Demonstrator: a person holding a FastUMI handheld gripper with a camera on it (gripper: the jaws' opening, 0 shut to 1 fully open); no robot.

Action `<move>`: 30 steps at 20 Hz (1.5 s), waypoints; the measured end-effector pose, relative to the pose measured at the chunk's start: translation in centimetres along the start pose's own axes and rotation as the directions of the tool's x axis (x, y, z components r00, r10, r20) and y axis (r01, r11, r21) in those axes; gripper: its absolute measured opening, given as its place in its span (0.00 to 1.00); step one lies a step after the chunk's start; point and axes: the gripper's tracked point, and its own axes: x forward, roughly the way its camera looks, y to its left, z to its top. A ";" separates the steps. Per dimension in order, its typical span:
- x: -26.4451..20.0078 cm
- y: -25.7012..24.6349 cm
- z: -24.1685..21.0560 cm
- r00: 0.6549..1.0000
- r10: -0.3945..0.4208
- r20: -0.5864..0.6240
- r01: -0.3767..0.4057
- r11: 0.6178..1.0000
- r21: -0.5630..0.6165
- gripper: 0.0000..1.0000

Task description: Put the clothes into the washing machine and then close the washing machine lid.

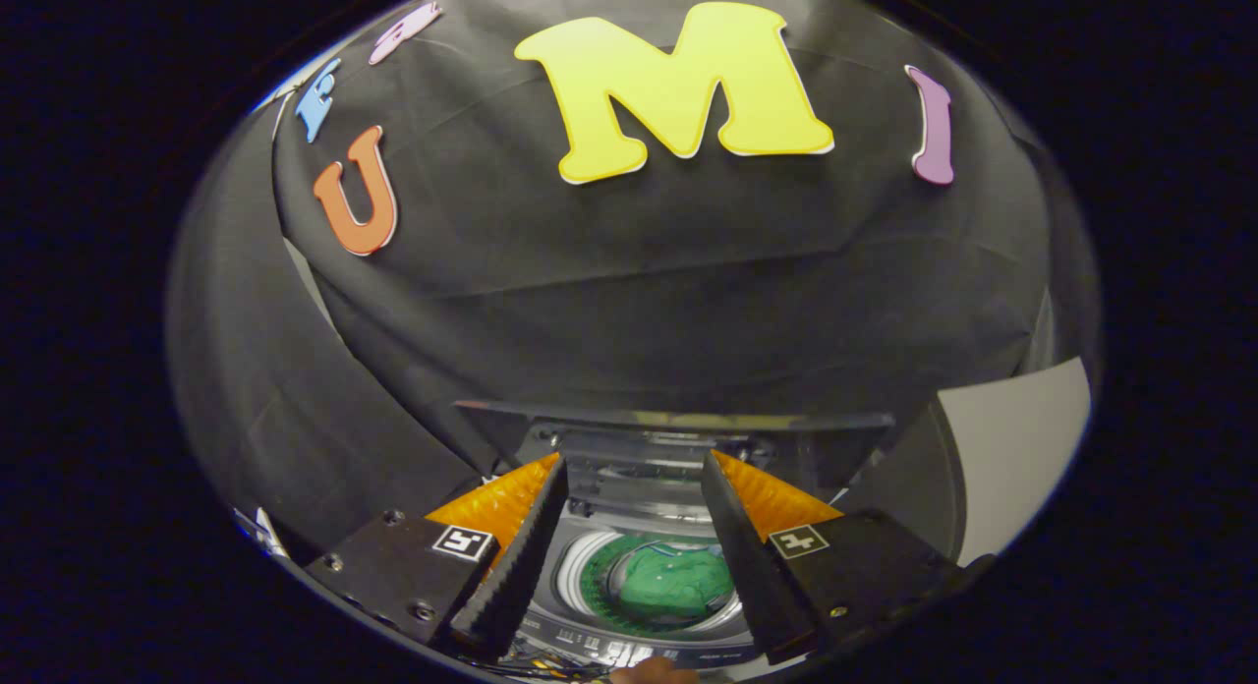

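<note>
Above the washing machine [644, 527] I'm holding the gripper [634, 483] w/ fingers wide apart, gripping nothing. Green clothes [678, 578] are lying inside its drum; lid [678, 421] is standing open behind.

The washing machine [644, 527] is the carrier here, a top-loader seen from above and in front, with its round drum opening showing between the two spread fingers of the gripper [635, 468], which hold nothing. Inside the drum [590, 591] lies a green garment [678, 578], bunched into a heap on the drum floor and ringed by the pale metal rim. The lid [678, 421] stands raised behind the opening, its upper edge running across just beyond the fingertips. A control panel [629, 650] runs along the near edge of the machine's top, below the drum, its markings too small to make out.
</note>
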 end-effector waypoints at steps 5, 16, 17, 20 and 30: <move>3.6 -0.8 2.6 0.999 -0.042 0.000 0.042 0.999 -0.014 0.87; 9.0 -3.0 2.3 0.994 -0.090 -0.058 0.093 0.995 0.043 0.87; 8.9 -3.0 2.1 0.994 -0.089 -0.062 0.092 0.994 0.052 0.88; 9.0 -3.1 1.8 0.993 -0.100 -0.056 0.102 0.995 0.023 0.88; 7.8 -2.6 1.0 0.993 -0.118 0.023 0.118 0.993 -0.007 0.88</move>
